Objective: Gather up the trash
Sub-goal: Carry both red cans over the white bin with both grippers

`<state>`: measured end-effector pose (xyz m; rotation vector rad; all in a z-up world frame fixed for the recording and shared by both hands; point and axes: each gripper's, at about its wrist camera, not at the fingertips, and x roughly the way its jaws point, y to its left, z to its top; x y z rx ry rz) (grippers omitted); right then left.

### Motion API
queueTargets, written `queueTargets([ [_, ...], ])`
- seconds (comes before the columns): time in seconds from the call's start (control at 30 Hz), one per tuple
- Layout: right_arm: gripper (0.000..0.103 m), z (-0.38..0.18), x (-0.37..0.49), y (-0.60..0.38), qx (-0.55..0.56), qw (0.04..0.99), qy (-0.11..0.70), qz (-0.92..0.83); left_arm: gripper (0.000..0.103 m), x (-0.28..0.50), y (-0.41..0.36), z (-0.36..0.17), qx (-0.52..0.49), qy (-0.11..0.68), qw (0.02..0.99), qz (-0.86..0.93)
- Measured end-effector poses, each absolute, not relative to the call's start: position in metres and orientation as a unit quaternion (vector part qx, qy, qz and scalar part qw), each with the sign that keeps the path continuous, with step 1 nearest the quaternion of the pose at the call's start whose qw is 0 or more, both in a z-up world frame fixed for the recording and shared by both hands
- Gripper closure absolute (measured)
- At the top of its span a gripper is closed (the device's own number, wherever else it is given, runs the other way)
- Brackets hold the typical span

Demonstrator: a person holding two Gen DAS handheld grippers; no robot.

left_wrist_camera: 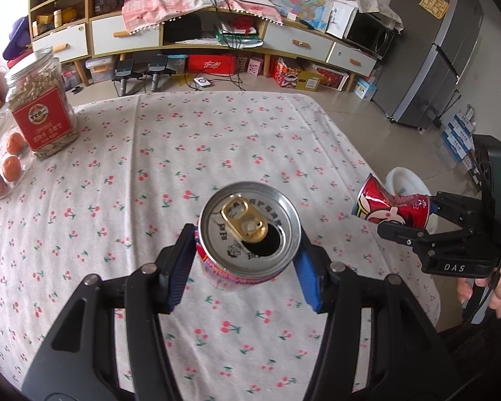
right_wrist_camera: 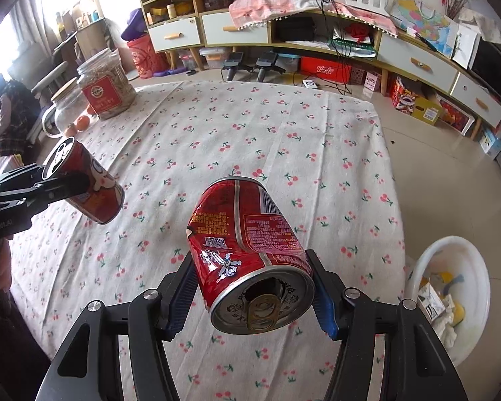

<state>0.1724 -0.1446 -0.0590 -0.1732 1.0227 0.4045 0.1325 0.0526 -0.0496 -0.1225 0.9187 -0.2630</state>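
Status: both cans are off the tabletop point(right_wrist_camera: 284, 127) and held in the air; neither is in the bin point(right_wrist_camera: 451, 250) yet. The bin, a white tub on the floor beside the tabletop's right edge, already contains paper and other scraps. No further loose trash shows on the cloth; the jar point(left_wrist_camera: 41, 107) and the oranges point(left_wrist_camera: 11, 167) at the far left corner are judged not to be trash. Remaining work, as judged: carry each can over the bin and release it.

Left gripper point(left_wrist_camera: 247, 260): closed to can width, blue pads pressed against both sides of the intact can point(left_wrist_camera: 248, 230), which is held upright with its opened top toward the camera, above the middle of the tabletop.

Right gripper point(right_wrist_camera: 254, 297): closed to a similar width on the dented can point(right_wrist_camera: 247, 240), gripped near its top end. This can lies tilted, base pointing away, above the tabletop's right portion, near the bin but not over it.
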Motion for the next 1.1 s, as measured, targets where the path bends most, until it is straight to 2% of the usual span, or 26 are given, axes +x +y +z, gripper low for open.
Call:
queueTargets([
  [0.47, 0.041, -0.046, 0.153, -0.28, -0.002, 0.88, 0.47, 0.074, 0.045, 0.123, -0.002, -0.06, -0.063, 0.451, 0.874, -0.17],
  [0.77, 0.041, -0.067, 0.147, -0.398, 0.053, 0.866, 0.495, -0.048, 0.046, 0.13, -0.052, -0.064, -0.073, 0.464, 0.862, -0.192],
  [1.1, 0.04, -0.095, 0.172, -0.427, 0.094, 0.847, 0.521, -0.055, 0.045, 0.142, -0.113, -0.061, -0.047, 0.464, 0.857, -0.221],
])
